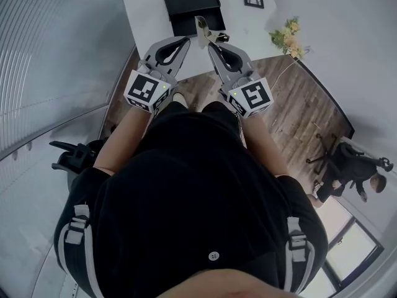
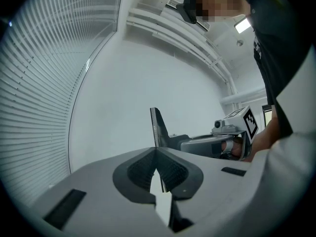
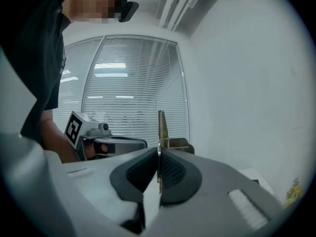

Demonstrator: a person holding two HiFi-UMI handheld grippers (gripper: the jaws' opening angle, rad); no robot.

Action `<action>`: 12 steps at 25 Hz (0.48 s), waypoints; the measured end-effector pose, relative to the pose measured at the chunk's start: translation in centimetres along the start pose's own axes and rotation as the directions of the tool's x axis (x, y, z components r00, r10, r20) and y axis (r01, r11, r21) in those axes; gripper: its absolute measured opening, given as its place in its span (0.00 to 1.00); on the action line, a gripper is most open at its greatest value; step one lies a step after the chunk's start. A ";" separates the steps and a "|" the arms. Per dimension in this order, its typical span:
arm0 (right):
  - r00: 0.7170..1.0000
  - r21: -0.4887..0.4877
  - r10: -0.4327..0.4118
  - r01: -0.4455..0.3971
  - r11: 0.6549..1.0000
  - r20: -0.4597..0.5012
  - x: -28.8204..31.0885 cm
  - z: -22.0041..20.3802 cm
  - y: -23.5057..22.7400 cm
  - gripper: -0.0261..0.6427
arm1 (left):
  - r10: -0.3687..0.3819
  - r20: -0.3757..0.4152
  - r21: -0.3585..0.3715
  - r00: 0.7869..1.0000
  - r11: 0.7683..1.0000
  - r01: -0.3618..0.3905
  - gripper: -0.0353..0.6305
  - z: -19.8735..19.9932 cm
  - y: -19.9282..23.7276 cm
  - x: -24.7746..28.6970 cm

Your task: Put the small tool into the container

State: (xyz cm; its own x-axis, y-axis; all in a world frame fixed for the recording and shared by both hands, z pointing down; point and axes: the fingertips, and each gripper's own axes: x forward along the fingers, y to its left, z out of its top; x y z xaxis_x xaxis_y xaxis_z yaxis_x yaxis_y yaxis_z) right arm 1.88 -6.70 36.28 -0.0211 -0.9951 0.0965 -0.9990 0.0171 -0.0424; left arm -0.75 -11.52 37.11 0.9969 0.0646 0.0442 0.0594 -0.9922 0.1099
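Currently | I see white desk carrying black container | wood floor, slatted blinds | right tool pinching thin metal piece | left tool pressed together

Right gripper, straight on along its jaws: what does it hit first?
Likely the black container on the white table: from the head view the right gripper, shut on the small tool, aims at it. Height is unclear; it may pass above.

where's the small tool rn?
Head view, top centre: the small tool is clamped in the right gripper, poking out at the black container's near edge, the left gripper close beside it.
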 end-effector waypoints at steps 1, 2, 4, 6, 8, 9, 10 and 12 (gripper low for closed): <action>1.000 0.002 0.003 -0.003 1.000 -0.008 0.4 -0.2 0.1 0.06 | 0.007 0.001 -0.006 1.000 1.000 -0.007 0.07 -0.1 0.5 -0.1; 1.000 0.004 0.007 -0.007 1.000 -0.015 0.8 -0.3 0.1 0.06 | 0.013 0.002 -0.013 1.000 1.000 -0.013 0.07 -0.1 0.9 -0.3; 1.000 -0.004 0.015 -0.015 1.000 -0.021 1.5 -0.2 0.0 0.06 | 0.024 0.003 -0.020 1.000 1.000 -0.024 0.07 -0.3 1.6 -0.4; 1.000 -0.013 0.024 -0.024 1.000 -0.020 2.2 0.0 -0.4 0.06 | 0.037 -0.001 -0.020 0.999 0.999 -0.037 0.07 -0.5 2.5 -0.3; 0.999 -0.014 0.036 -0.036 0.999 -0.017 3.0 0.1 -0.8 0.06 | 0.052 -0.009 -0.017 0.999 0.998 -0.052 0.07 -0.7 3.2 0.0; 0.999 -0.014 0.044 -0.044 0.999 -0.017 3.3 0.2 -1.1 0.06 | 0.059 -0.012 -0.015 0.998 0.998 -0.060 0.07 -0.8 3.5 0.1; 0.998 -0.015 0.053 -0.053 0.998 -0.018 3.7 0.2 -1.3 0.06 | 0.067 -0.014 -0.014 0.998 0.998 -0.067 0.07 -0.9 3.7 0.3; 0.997 -0.024 0.076 -0.076 0.997 -0.020 4.5 0.2 -1.9 0.06 | 0.087 -0.015 -0.013 0.996 0.996 -0.087 0.07 -0.9 4.2 0.6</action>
State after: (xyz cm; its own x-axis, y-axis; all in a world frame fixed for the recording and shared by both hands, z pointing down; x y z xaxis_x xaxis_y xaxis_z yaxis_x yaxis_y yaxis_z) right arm 3.65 -11.20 36.59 -0.0976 -0.9888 0.1133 -0.9951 0.0953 -0.0259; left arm 0.03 -15.57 38.54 0.9975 -0.0199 0.0684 -0.0280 -0.9925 0.1190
